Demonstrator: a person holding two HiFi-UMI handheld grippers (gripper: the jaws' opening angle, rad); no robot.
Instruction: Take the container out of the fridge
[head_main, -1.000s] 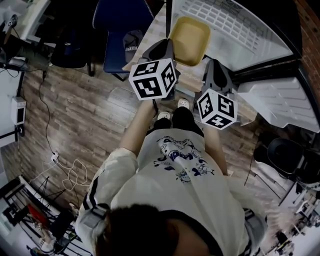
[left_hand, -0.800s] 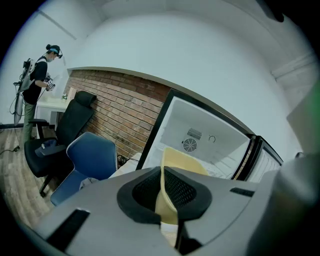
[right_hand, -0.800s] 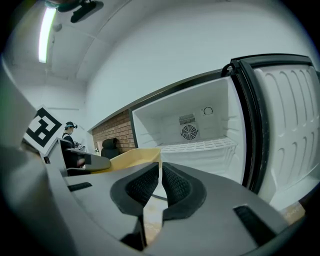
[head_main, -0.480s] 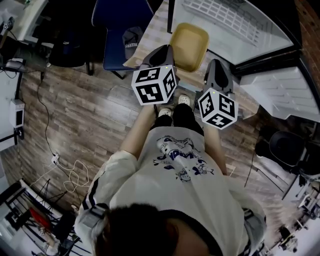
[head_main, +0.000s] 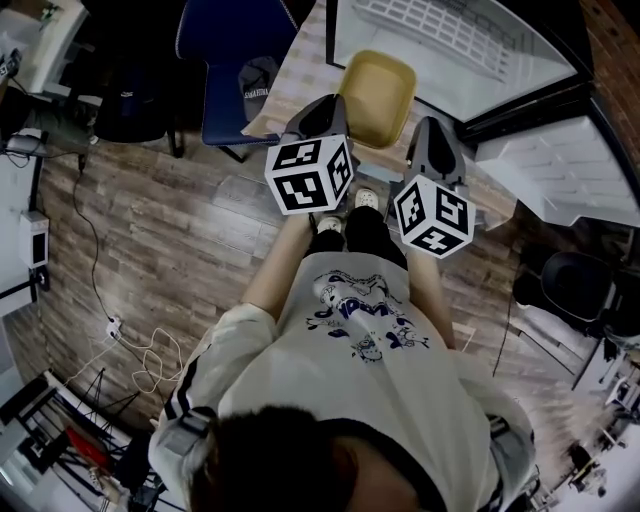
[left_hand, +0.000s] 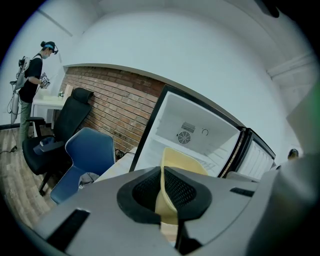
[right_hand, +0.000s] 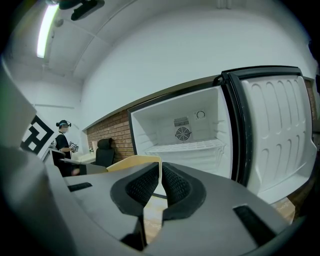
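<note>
We're holding the light-looking, probably flexy yellow container (head_main: 378, 92) just near of the open fridge (head_main: 460, 45), left gripper (left_hand: 162, 175) and right gripper (right_hand: 160, 175) each clamping tight on a thin side rim.

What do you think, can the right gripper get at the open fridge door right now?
Probably not yet. The right gripper is shut on the rim of the yellow container, as is the left gripper. Nothing blocks the way to the fridge door, but it would need to let go first.
</note>
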